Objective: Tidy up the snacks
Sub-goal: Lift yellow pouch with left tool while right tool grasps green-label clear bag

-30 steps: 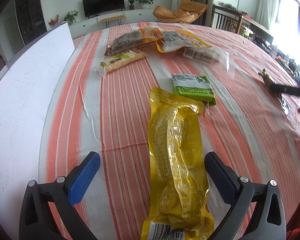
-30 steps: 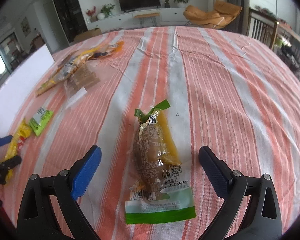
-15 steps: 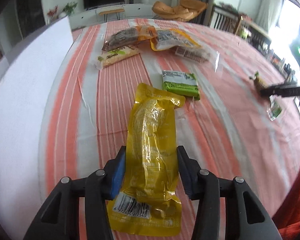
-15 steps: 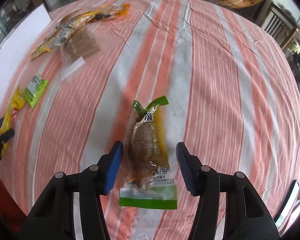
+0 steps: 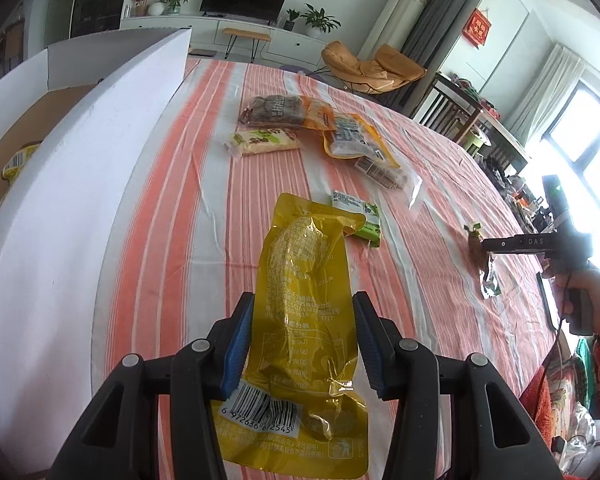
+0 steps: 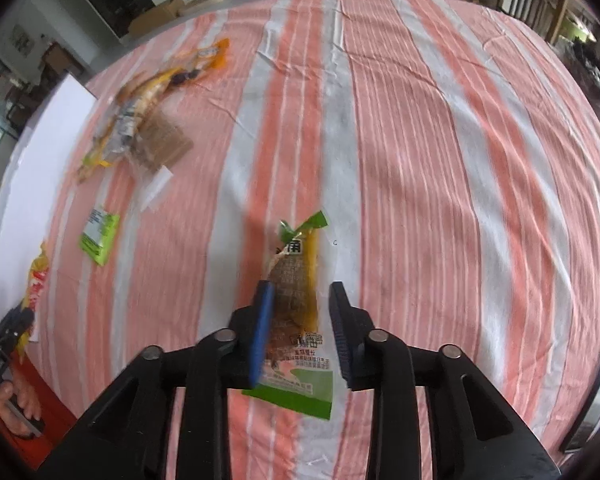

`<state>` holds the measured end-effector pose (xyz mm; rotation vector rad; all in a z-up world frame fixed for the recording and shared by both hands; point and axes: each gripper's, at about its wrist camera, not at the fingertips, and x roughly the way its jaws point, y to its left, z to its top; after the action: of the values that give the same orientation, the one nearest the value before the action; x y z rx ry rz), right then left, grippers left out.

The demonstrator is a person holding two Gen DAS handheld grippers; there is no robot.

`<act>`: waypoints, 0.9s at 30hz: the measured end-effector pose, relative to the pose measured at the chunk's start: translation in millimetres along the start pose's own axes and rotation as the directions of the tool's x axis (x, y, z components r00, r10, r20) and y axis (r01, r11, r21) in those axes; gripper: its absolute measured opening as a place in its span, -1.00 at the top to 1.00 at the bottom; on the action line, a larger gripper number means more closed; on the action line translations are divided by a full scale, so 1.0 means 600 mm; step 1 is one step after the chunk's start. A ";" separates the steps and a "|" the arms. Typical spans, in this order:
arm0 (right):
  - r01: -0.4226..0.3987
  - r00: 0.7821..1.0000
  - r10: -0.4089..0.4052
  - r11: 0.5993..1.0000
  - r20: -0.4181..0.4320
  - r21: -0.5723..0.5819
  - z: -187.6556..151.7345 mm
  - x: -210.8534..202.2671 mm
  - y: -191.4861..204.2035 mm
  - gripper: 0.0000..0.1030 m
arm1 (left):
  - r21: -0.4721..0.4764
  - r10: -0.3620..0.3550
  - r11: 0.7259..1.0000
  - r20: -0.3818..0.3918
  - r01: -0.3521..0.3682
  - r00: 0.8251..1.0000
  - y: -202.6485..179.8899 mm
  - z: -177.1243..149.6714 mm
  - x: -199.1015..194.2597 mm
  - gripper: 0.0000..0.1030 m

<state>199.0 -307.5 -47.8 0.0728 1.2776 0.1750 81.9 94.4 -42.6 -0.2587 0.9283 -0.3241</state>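
My left gripper (image 5: 302, 316) is shut on a long yellow corn packet (image 5: 304, 304) and holds it lifted above the striped tablecloth (image 5: 204, 216). My right gripper (image 6: 300, 300) is shut on a brown snack packet with green ends (image 6: 296, 280), raised off the cloth. The right gripper also shows in the left wrist view (image 5: 484, 246) at the far right. A white box (image 5: 60, 184) stands along the left; a yellow packet (image 5: 18, 160) lies inside it.
A small green packet (image 5: 360, 216) lies just beyond the corn packet. Further back lie a pale rice-cracker packet (image 5: 262, 142), a dark snack bag (image 5: 276, 110), an orange-yellow bag (image 5: 352, 138) and a clear biscuit packet (image 5: 388, 174). Chairs stand past the table's far edge.
Both grippers closed from wide open onto their packets and lifted them off the cloth. The left view now looks over the white box's wall.
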 end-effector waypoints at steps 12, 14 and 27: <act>0.152 0.988 -0.150 0.976 0.022 -0.154 -0.023 0.049 0.066 -0.16 | 0.037 -0.017 0.999 -0.004 0.017 1.000 -0.027 -0.008 -0.002 0.07; 0.149 0.989 -0.146 0.980 0.031 -0.133 -0.023 0.043 0.065 -0.09 | 0.029 -0.025 0.999 0.003 0.025 1.000 -0.024 -0.011 -0.011 0.07; -0.012 0.999 0.012 1.000 0.045 -0.006 0.001 -0.013 0.021 0.80 | -0.006 -0.077 0.997 0.028 0.077 0.997 -0.019 -0.007 -0.033 0.07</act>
<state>196.5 -296.3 -38.3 0.0794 1.2318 0.1859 65.6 91.3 -26.3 -0.3055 0.8933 -0.3868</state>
